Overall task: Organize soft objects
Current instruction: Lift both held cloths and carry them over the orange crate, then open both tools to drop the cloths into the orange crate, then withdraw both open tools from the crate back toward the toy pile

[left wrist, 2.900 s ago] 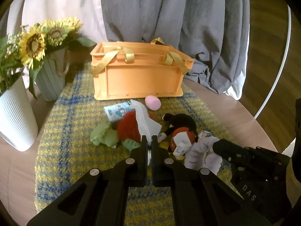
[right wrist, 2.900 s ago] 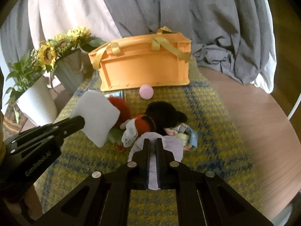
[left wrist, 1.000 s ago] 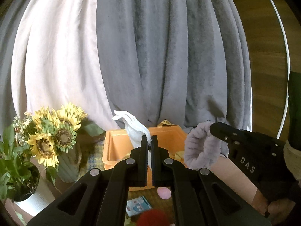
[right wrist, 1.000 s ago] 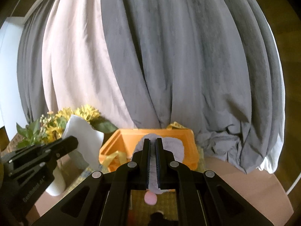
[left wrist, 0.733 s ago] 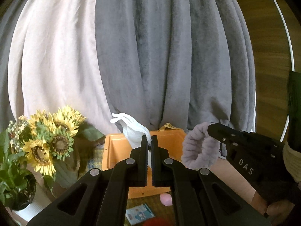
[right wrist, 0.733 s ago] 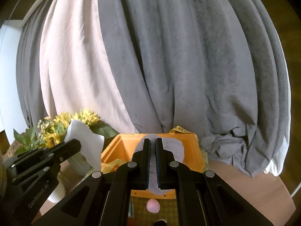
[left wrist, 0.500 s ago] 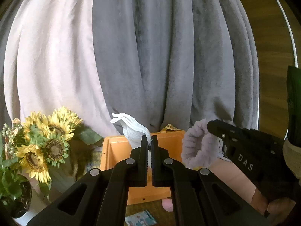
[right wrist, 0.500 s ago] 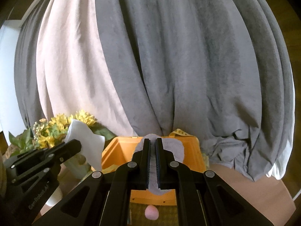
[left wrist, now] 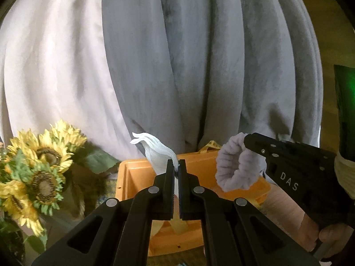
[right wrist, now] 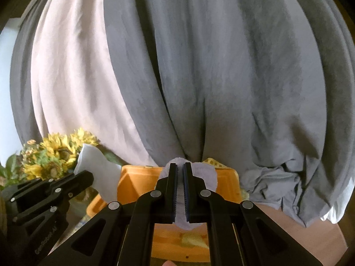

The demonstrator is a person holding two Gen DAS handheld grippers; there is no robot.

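Two soft things hang over the orange basket (left wrist: pixel 137 177): the left gripper (left wrist: pixel 176 170) has its fingers closed on a limp white cloth (left wrist: pixel 155 153), the right gripper (right wrist: pixel 180 177) pinches a fluffy lilac hair band (left wrist: pixel 235 168). Both look light and floppy; an edge pinch should hold, and either should drop cleanly into the basket
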